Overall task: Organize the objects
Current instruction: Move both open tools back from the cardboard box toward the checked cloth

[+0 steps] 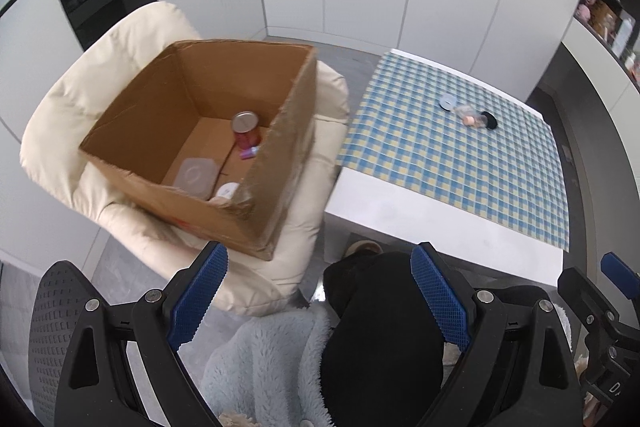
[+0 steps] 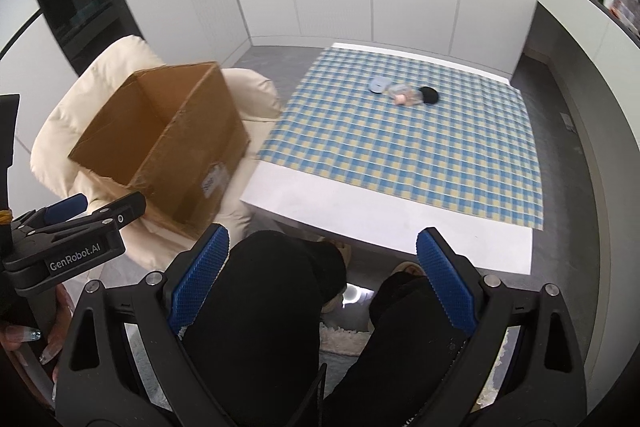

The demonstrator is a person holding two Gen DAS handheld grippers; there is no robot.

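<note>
**A:** Objects first: where did yours lie? On the checked cloth (image 2: 400,155) over the white table (image 2: 360,223), a small cluster sat at about one o'clock from your right gripper (image 2: 323,267), well apart from it. I counted three pieces touching or nearly so: a pale blue disc (image 2: 379,84), a clear bottle (image 2: 404,95) lying on its side, and a black round thing (image 2: 429,95).

**B:** And your grippers?

**A:** You held both with jaws spread wide and nothing between the blue pads. Behind the gap of your right one I saw only black trouser legs (image 2: 260,307). Your left gripper (image 1: 320,291) stood the same, apart and touching nothing, over a black knee and a pale blue fleece (image 1: 272,367).

**B:** What about the box?

**A:** One cardboard box (image 1: 192,131) rested on a cream padded chair (image 1: 60,123), at about eleven o'clock from your left gripper, near but not touching it. Inside I counted one red can (image 1: 246,133) upright, one small purple thing (image 1: 248,153) just beside it, one clear lidded tub (image 1: 196,177), and one white round thing (image 1: 228,191) in the near corner; what that last was I could not tell.

**B:** From the left view, the cluster?

**A:** At about one o'clock from your left gripper, well apart.
</note>
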